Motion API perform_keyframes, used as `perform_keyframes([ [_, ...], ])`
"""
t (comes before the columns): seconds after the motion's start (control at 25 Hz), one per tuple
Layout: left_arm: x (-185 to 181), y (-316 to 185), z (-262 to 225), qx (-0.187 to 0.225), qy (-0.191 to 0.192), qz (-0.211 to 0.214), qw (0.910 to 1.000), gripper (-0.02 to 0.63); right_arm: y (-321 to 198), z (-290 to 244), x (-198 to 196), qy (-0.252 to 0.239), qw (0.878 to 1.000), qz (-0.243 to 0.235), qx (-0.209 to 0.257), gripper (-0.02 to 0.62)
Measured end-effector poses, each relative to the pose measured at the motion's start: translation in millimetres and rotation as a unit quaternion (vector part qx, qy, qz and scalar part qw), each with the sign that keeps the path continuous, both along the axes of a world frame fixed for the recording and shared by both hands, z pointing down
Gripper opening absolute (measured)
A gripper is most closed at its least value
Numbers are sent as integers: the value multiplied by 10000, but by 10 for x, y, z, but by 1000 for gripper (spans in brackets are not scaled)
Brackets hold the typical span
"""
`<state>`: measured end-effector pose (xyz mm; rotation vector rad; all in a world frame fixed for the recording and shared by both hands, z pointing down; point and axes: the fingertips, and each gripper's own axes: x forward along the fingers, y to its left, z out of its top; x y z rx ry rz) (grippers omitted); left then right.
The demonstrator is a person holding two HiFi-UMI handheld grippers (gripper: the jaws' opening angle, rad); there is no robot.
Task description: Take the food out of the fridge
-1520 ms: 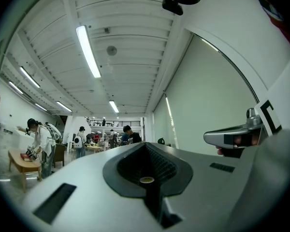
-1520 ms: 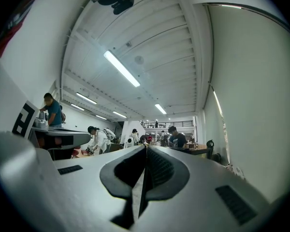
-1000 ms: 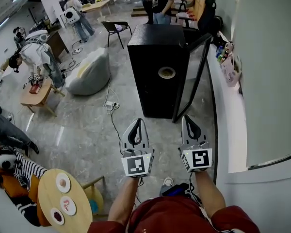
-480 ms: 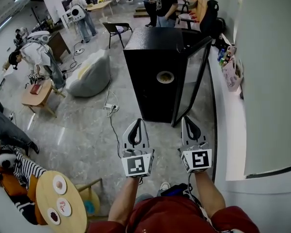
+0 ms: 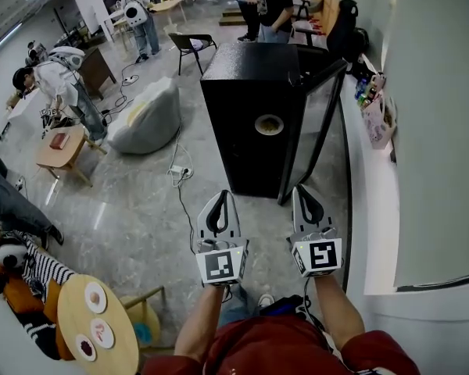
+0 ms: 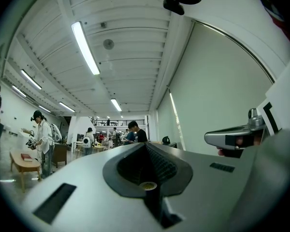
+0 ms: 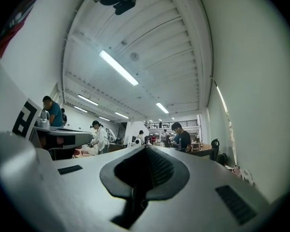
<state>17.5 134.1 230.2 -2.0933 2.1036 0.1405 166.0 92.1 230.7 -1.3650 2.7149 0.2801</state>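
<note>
A black fridge stands on the floor ahead, its glass door swung open to the right. Inside it sits a small round bowl of food, which also shows in the left gripper view as a pale dish behind the jaw line. My left gripper and right gripper are held side by side, well short of the fridge, both pointing at it. In each gripper view the jaws are pressed together with nothing between them: left gripper, right gripper.
A white ledge runs along the right wall, with bottles and a bag at its far end. A cable and power strip lie left of the fridge, a grey beanbag beyond. A round wooden table with plates stands near left. Several people work at the back.
Both grippers keep the same pose and stay shut. The view has shifted slightly, and the people at the back have moved a little.
</note>
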Motion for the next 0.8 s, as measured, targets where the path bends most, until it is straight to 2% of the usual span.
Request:
perform_keyframes([
  [0.24, -230, -121, 1, 21, -23, 32, 10000, 12, -148, 14, -238, -22, 10000, 29, -7, 23],
  [0.8, -1109, -775, -75, 69, 36, 18, 10000, 12, -770, -58, -1152, 49, 10000, 12, 57, 23],
])
